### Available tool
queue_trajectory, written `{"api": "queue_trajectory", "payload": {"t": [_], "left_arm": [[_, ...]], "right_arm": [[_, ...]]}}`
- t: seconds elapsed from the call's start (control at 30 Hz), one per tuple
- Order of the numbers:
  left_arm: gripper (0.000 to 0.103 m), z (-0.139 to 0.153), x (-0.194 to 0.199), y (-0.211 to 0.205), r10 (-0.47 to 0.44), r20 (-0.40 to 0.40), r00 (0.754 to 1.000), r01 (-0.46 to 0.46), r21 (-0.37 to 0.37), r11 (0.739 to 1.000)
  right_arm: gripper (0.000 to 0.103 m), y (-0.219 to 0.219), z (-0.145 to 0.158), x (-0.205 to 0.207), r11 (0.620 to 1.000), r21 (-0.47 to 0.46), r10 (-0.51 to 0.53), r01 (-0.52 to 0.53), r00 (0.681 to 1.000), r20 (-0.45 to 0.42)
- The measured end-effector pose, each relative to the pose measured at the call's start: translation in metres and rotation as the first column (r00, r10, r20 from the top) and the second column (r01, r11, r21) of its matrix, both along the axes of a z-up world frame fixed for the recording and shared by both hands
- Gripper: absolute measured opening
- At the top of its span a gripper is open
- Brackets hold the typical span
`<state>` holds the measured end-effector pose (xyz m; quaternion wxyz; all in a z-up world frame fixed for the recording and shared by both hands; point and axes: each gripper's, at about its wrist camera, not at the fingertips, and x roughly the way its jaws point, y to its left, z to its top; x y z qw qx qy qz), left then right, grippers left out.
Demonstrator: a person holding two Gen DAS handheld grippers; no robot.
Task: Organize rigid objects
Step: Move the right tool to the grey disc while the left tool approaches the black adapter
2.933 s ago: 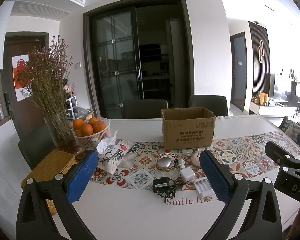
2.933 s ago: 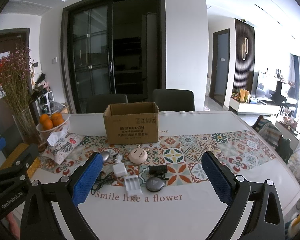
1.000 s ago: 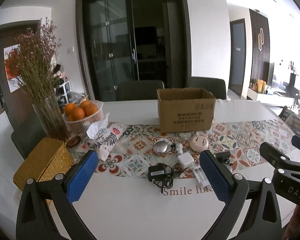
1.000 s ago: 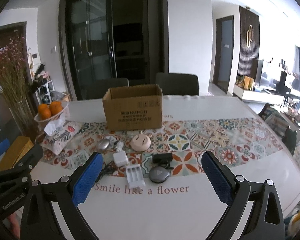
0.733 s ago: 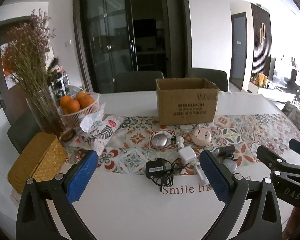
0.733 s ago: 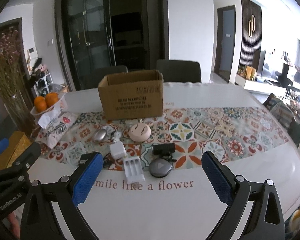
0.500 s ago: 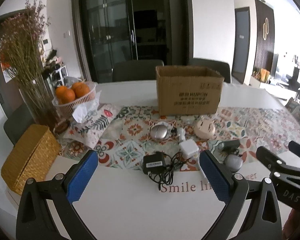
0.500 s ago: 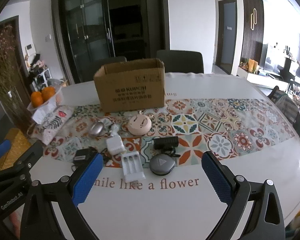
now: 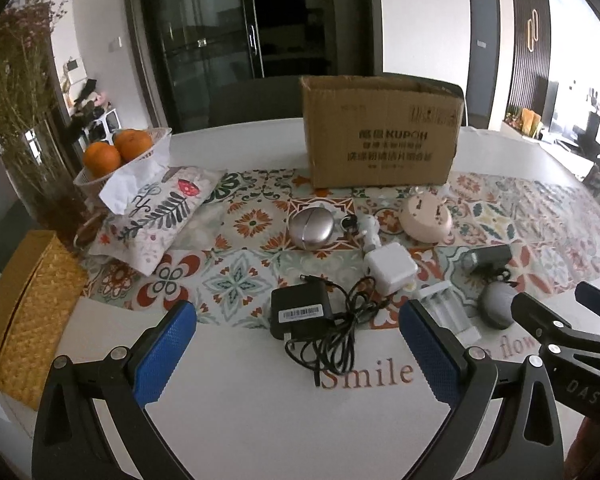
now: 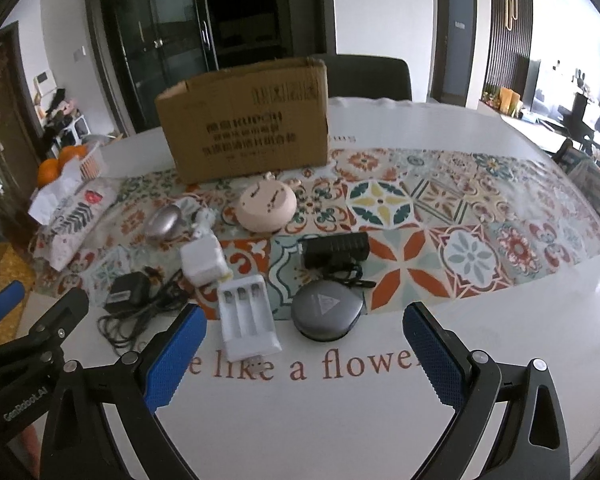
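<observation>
Small chargers (image 10: 248, 314) and cases (image 10: 326, 311) lie on the surface (image 10: 340, 420) before the cardboard box (image 10: 244, 128); fruit basket (image 9: 120, 156) far left.

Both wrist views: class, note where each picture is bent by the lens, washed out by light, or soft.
Left wrist view: fisheye bows the doors and table edge; the window at right is blown out; the cardboard box print reads fairly sharp. Right wrist view: same bowing and dark corners; glare on the table at right; box print is smeared.
</observation>
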<state>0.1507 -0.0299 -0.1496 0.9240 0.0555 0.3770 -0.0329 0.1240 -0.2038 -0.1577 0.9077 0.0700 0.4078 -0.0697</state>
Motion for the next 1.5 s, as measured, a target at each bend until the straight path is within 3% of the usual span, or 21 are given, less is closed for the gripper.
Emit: {"api": "queue_trajectory", "payload": {"t": [0.4,0.63,0.83,1.1,1.5], "left_arm": [[0.099,-0.032,0.039,0.007,0.080,-0.054,0.995,-0.082,-0.037,0.996],[0.089,-0.048,0.056,0.010,0.096,-0.129,0.987,-0.102,-0.042,0.994],[0.083,-0.063,0.068,0.010,0.097,-0.183,0.978,-0.102,-0.017,0.995],[0.082,-0.072,0.077,0.007,0.091,-0.200,0.976,-0.092,0.004,0.996],[0.059,-0.084,0.087,0.004,0.087,-0.230,0.969,-0.092,-0.013,0.996]], "right_arm": [[0.099,-0.005,-0.027,0.031,0.996,0.017,-0.089,0.088,0.996,0.007],[0.099,-0.004,-0.041,0.039,0.992,0.021,-0.128,0.128,0.992,-0.015],[0.099,-0.005,-0.050,0.045,0.987,0.017,-0.160,0.160,0.986,-0.044],[0.098,-0.008,-0.063,0.050,0.983,0.014,-0.182,0.184,0.980,-0.079],[0.088,-0.012,-0.079,0.056,0.980,0.021,-0.195,0.198,0.975,-0.109]]}}
